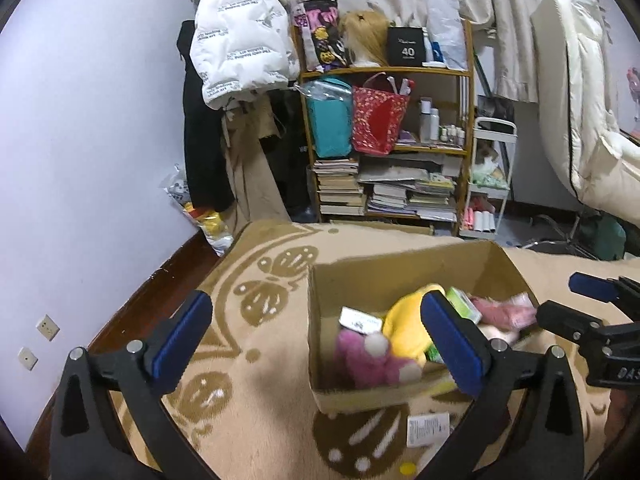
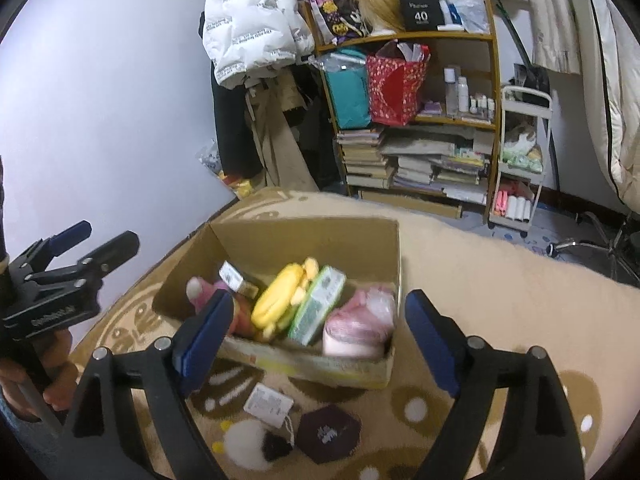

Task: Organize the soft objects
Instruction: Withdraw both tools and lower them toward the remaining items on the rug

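Right wrist view: both claws, left claw (image 1: 316,326) and right claw (image 2: 320,330), wide open, empty, above brown cardboard box (image 2: 276,240) of plush toys; white fluffy toy (image 2: 246,442) outside, easily missed.

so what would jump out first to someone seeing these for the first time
The open cardboard box on the beige patterned blanket, stuffed with a yellow plush, a pink plush and other soft things. Behind it, a crammed wooden shelf against the wall, with a white puffer jacket hanging beside it.
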A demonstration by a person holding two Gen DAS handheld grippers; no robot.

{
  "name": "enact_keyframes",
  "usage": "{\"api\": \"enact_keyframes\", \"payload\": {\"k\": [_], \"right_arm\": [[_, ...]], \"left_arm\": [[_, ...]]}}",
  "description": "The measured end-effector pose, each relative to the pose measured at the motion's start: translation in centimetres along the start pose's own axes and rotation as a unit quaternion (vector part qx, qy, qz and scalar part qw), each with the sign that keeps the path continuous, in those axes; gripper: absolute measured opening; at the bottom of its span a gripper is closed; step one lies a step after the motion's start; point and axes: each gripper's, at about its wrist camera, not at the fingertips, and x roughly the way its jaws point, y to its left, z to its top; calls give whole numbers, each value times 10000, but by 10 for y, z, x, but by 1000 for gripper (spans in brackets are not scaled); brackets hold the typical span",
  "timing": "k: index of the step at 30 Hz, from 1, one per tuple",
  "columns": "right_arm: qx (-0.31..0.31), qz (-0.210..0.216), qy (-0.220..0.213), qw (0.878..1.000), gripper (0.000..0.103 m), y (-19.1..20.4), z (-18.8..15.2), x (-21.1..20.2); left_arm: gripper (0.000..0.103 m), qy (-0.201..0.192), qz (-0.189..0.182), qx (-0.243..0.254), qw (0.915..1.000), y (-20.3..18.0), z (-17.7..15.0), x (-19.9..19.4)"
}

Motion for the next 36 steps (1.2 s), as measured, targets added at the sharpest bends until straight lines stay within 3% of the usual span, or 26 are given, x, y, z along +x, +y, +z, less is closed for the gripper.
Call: {"api": "enact_keyframes", "payload": {"k": [9,23,29,36], "right_arm": [[235,-12,423,9988,92,-14,-36,6],[191,83,1015,9946,91,-15,-88,30],[138,110,1256,9919,82,-16,-107,46],[254,86,1527,9879,80,-28,-127,59]], "left_arm": [[103,80,-71,336,9994,-16,-38,-3],[103,503,-307,244,9980,-21,-87,6],[103,771,-408,467,9951,-35,-110,14],[103,1045,-534,579,9914,-51,-127,22]]}}
